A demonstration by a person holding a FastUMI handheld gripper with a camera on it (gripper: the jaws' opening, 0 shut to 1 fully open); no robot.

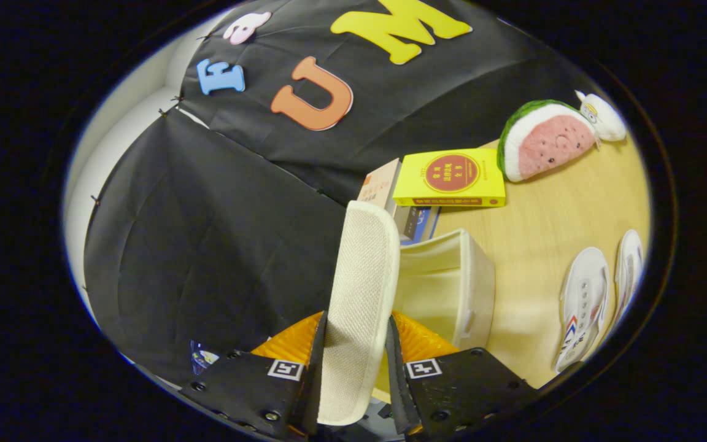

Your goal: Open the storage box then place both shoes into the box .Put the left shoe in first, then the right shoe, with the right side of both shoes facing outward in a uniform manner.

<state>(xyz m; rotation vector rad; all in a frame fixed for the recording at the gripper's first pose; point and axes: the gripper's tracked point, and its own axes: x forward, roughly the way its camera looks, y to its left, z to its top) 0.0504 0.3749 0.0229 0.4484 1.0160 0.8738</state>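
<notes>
While the lid (358, 288) of the storage box (452, 282) is lifted, it is seen in the gripper view standing almost upright between the two fingers of the gripper (356, 380), which are pressed against its two faces — a firm pinch near its free edge. A woven, mesh-like fabric face with a bound rim is shown, so the lid is judged to be light and fairly stiff as a panel but soft at the skin; a grip on the flat near the rim, as held now, is likely to be safe, though some flex is to be expected if it is swung too quickly.

Just beyond the fingers, to the right of the lid, the open cream interior of the box is seen, with a small handle slot in its outer wall. Its fabric walls are judged to be soft and liable to be pushed aside or slid over the wooden table (550, 221) if nudged.

Well apart from the box, further right on the table, the two white shoes (587, 301) are laid side by side, not yet put in. They are judged to be light and pliable — best taken at the heel collar or the stiffer side wall rather than the laces.

Behind the box, a yellow book (452, 178) is stacked on other books, and a watermelon plush (544, 141) is lying beyond it.
</notes>
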